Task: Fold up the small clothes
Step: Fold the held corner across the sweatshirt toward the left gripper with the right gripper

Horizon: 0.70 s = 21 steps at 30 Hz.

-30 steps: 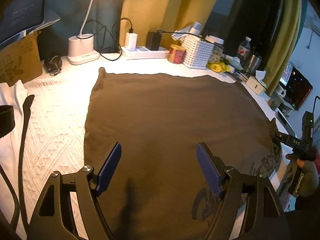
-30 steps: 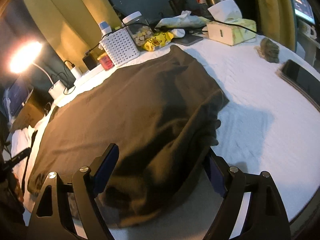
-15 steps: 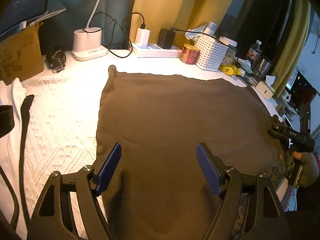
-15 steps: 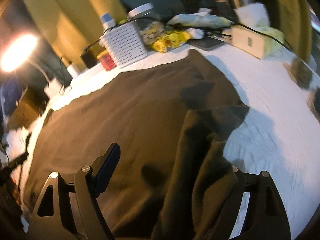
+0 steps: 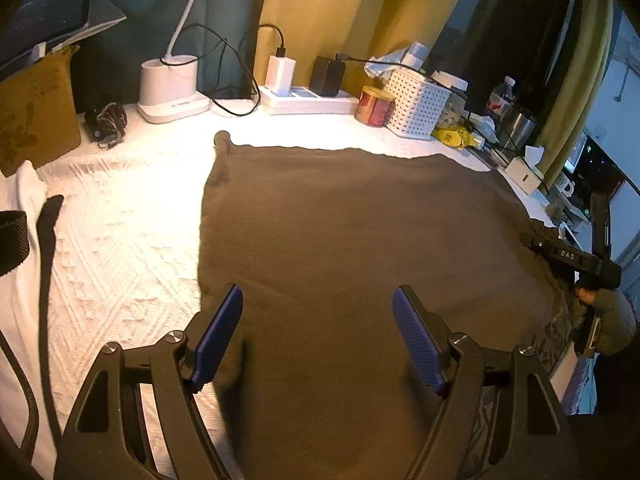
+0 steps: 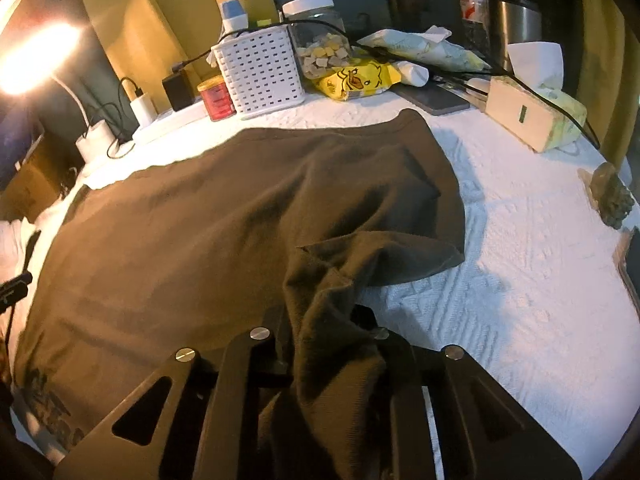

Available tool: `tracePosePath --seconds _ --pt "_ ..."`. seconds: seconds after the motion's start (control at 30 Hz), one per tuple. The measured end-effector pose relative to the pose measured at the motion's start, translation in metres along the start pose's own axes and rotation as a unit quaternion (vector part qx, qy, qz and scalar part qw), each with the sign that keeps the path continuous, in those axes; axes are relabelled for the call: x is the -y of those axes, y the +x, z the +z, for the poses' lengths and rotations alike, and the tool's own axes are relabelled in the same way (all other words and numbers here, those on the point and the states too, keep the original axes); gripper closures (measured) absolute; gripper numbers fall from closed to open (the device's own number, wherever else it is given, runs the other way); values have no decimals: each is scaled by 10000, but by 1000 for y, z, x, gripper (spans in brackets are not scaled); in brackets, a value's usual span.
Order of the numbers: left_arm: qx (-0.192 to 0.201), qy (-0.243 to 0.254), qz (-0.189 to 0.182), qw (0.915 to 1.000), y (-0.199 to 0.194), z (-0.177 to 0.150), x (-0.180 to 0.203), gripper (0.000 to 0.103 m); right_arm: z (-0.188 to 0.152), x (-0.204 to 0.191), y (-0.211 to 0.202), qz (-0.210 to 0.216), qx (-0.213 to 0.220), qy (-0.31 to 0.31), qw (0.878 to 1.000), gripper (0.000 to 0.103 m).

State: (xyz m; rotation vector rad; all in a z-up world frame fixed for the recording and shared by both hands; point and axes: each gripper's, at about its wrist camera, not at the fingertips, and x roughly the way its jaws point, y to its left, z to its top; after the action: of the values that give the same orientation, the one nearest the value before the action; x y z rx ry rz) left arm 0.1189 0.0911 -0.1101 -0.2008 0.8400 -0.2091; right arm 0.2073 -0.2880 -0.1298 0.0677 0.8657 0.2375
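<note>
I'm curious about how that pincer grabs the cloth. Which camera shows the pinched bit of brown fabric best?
The right wrist view: the right gripper has just closed on a bunched fold of the brown garment, seen close up. The left wrist view shows that gripper only small at the garment's far edge.

Left wrist view — close above the brown garment, angled downward past its own blue-padded fingers toward the lamp base and power strip at the back. Right wrist view — close over the garment's bunched right edge, angled downward toward the tissue box. Shared: garment, white basket, red can, white bedspread.
</note>
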Motion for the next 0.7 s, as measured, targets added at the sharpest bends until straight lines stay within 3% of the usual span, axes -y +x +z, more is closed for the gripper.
tracePosePath --seconds 0.43,0.7 --pt "206 -160 -102 9996 -13 -5 -20 26 25 -79 -15 542 294 -494 9969 86" --pt "356 -206 -158 9990 -24 -6 -28 26 24 -135 -7 846 223 -1006 9911 86"
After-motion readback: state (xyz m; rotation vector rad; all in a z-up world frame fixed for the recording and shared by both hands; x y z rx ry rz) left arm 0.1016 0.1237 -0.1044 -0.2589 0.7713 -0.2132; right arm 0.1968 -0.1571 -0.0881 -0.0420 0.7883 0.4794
